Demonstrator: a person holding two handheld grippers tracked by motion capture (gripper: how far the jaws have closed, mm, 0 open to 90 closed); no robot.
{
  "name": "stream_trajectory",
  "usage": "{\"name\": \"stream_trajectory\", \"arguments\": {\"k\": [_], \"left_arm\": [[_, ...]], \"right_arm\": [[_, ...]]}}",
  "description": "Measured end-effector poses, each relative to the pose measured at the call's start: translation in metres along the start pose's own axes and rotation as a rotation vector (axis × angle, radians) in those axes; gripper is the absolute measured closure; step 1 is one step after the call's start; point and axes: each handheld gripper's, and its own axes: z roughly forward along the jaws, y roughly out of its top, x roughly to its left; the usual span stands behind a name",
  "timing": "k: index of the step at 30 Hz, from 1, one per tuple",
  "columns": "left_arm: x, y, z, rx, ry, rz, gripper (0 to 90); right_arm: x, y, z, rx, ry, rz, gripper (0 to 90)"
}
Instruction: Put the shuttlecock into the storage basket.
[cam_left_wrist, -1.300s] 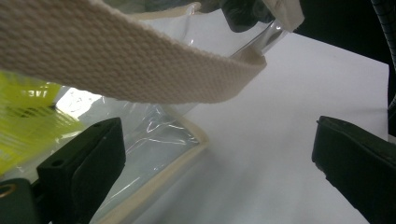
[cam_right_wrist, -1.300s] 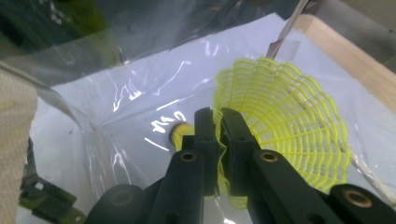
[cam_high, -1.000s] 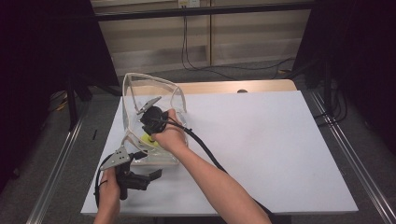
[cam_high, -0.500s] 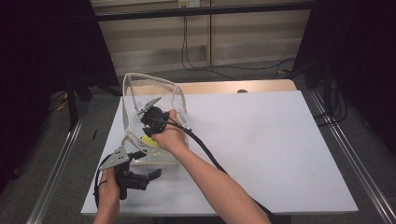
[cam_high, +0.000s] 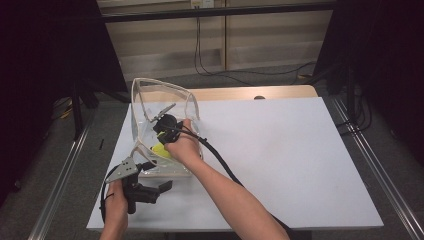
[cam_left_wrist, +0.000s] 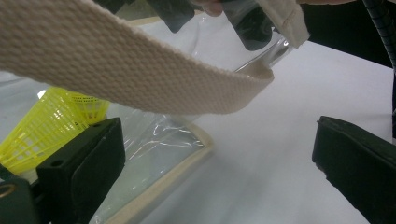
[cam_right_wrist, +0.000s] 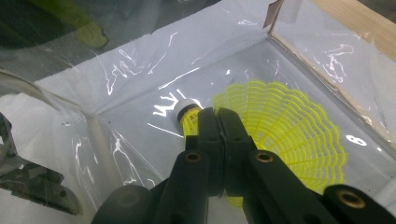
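right claw inside clear bag, jaws just closed on yellow shuttlecock (skirt pinched?). left claw apart beside the strap. next: lift out gently.

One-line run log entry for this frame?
right gripper: shut on yellow shuttlecock inside clear bag | left gripper: open beside bag, webbing strap above
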Motion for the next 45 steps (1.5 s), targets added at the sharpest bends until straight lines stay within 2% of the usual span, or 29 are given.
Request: {"name": "stream_trajectory", "arguments": {"k": [5, 9, 11, 15, 17, 20, 23, 27, 28, 33, 37, 45], "left_arm": [[-0.0002, 0.0004, 0.0002, 0.0, -0.002, 0.002, 2.7], [-0.0003, 0.0005, -0.0001, -0.001, -0.001, 0.004, 2.7], [-0.0003, 0.0009, -0.0007, -0.004, -0.002, 0.005, 2.7], [-0.0002, 0.0008, -0.0013, -0.006, 0.002, 0.001, 2.6], [-0.0002, 0.001, -0.0014, -0.006, 0.0, 0.004, 2.6], [-0.0008, 0.0013, -0.0015, -0.012, 0.003, 0.0, 2.6], [-0.0002, 0.0012, -0.0017, -0.006, 0.0, 0.006, 2.6], [-0.0011, 0.0014, -0.0011, -0.006, 0.0, 0.005, 2.6], [-0.0011, 0.0013, -0.0013, -0.004, 0.003, 0.004, 2.6], [-0.0005, 0.0013, -0.0017, -0.005, 0.003, 0.008, 2.6], [-0.0006, 0.0017, -0.0017, -0.009, 0.006, 0.007, 2.6], [-0.0004, 0.0017, -0.0028, -0.011, 0.007, 0.007, 2.6]], "right_arm": [[-0.0029, -0.0013, -0.0013, -0.044, 0.044, 0.049, 90.0], [-0.0008, -0.0014, 0.0011, -0.053, 0.06, 0.033, 89.5], [-0.0004, -0.0021, 0.0018, -0.047, 0.045, 0.037, 87.9], [0.0013, -0.0014, 0.0013, -0.037, 0.014, 0.02, 77.4], [0.0016, -0.0012, 0.0008, -0.032, 0.001, 0.023, 69.4], [0.001, -0.0009, -0.0009, -0.024, -0.008, 0.039, 63.7], [-0.0005, -0.0004, -0.0037, -0.023, -0.013, 0.054, 69.0], [-0.0017, -0.0021, -0.0028, 0.006, 0.009, 0.058, 87.3], [-0.0017, -0.0027, -0.002, 0.01, 0.011, 0.059, 88.9], [-0.0032, -0.0024, -0.0013, 0.007, 0.017, 0.066, 90.0], [-0.0038, -0.0016, -0.0022, -0.052, 0.042, 0.111, 90.0], [0.0008, -0.0054, 0.0029, -0.121, 0.087, 0.146, 90.0]]}}
